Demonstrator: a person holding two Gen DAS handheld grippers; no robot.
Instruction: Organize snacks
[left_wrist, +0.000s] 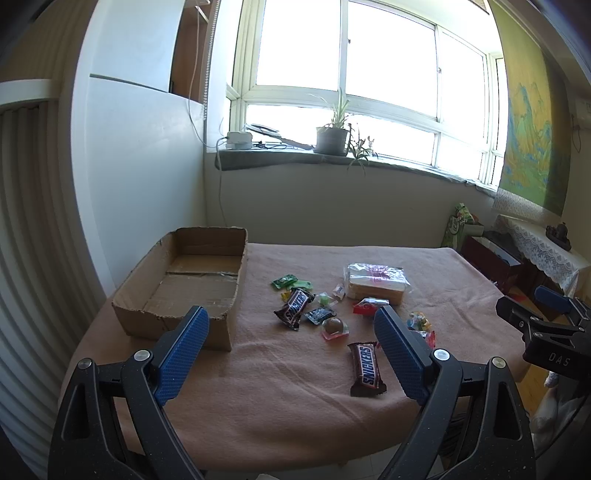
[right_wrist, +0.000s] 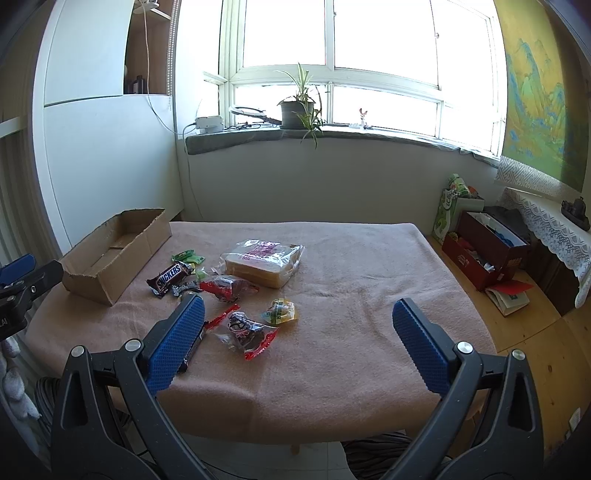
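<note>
Snacks (left_wrist: 332, 314) lay loose mid-surface (left_wrist: 295, 387), near the empty cardboard box (left_wrist: 184, 291) at its left edge. Both the left hand-held gripper (left_wrist: 291, 325) and right hand-held gripper (right_wrist: 297, 314) hung apart, holding nothing. Risk: crowded, slippery wrappers could slip free or be nudged aside.

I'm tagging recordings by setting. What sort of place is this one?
Most likely a room in a home, not a lab or shop: a blanket-covered table, a potted plant on the window sill, and a landscape wall hanging above a lace-trimmed cabinet.
</note>
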